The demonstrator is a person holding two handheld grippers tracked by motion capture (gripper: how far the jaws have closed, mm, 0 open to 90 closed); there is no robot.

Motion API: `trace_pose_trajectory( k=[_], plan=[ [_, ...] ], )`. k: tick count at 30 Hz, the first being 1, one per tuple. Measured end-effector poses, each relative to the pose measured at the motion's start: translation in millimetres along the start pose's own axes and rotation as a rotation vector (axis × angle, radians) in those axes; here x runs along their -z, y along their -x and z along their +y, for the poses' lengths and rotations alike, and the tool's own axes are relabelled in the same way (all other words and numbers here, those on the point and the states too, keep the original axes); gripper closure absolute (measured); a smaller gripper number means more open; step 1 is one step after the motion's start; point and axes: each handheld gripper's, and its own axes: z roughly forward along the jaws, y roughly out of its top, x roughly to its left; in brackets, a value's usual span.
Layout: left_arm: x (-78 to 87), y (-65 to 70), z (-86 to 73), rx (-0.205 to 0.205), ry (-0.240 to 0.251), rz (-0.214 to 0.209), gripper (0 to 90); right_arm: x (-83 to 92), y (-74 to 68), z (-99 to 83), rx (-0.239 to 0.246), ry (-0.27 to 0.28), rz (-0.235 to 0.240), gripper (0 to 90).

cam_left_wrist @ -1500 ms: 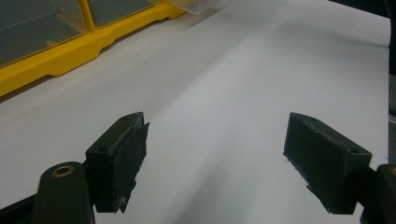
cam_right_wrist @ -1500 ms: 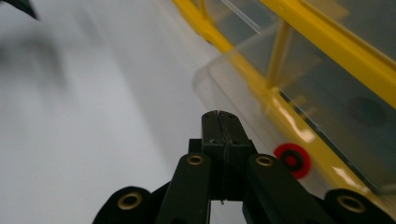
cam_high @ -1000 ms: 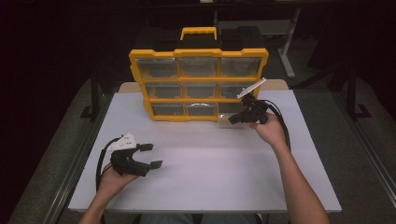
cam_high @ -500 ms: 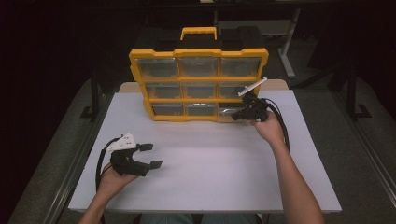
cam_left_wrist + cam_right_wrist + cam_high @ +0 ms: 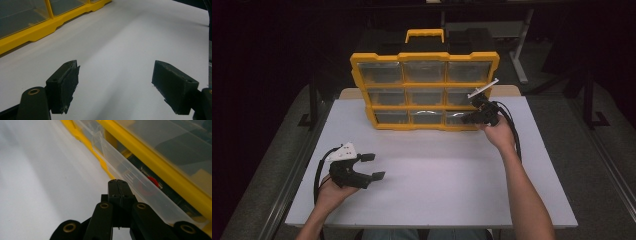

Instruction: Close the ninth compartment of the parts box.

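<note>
Right gripper view: right gripper (image 5: 117, 182) is sitting w/ jaws pressed together, nothing btwn them, tips at the lip of a clear drawer (image 5: 130, 173), bottom-right of the yellow organizer (image 5: 424, 90). A red part (image 5: 150, 183) is lying inside, just right of the tips. Left gripper (image 5: 115, 85) is resting w/ jaws wide apart over the white table (image 5: 437, 175), organizer well ahead-left.

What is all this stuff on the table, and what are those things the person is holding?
Drawer organizer: one, yellow frame with nine clear drawers and a yellow handle, standing at the table's far side.
Bottom right drawer: one, clear, pulled partly out; something red inside.
Table: one, white top.
Left gripper: one, black with a grey plate, near left of table, jaws open, nothing between them.
Right gripper: one, black, at the bottom right drawer, jaws shut.
Forearms: two, coming in from the near edge.
</note>
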Motion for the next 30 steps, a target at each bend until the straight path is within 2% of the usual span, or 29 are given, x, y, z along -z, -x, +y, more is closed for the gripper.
trace_pose_trajectory(
  k=[4, 5, 9, 17, 21, 25, 30],
  plan=[
    [0.4, 0.1, 0.1, 0.001, -0.001, 0.002, 21.0, -1.2, 0.4, 1.1, 0.004, 0.008, -0.027, 88.9],
    [0.4, 0.1, 0.1, 0.002, -0.001, 0.002, 21.0, -1.2, -0.9, 1.9, -0.009, 0.005, -0.032, 88.9],
    [0.4, -0.6, -0.1, -0.003, 0.005, 0.005, 21.0, -1.4, -0.9, 2.4, 0.006, 0.016, -0.068, 88.9],
    [0.7, -0.3, -0.1, -0.001, 0.008, 0.007, 21.1, -1.2, -1.6, 2.0, 0.004, 0.03, -0.091, 89.0],
    [0.9, -0.3, -0.2, 0.0, 0.011, 0.006, 21.1, -1.3, -1.2, 0.4, -0.011, 0.042, -0.086, 88.7],
    [1.7, -0.2, -0.4, 0.006, 0.002, 0.012, 21.1, 0.0, -3.3, -1.9, -0.027, 0.058, -0.062, 82.6],
    [2.5, -0.5, -1.6, 0.004, -0.002, 0.017, 21.1, 4.6, -8.9, -6.7, -0.019, 0.08, -0.03, 75.6]
  ],
)
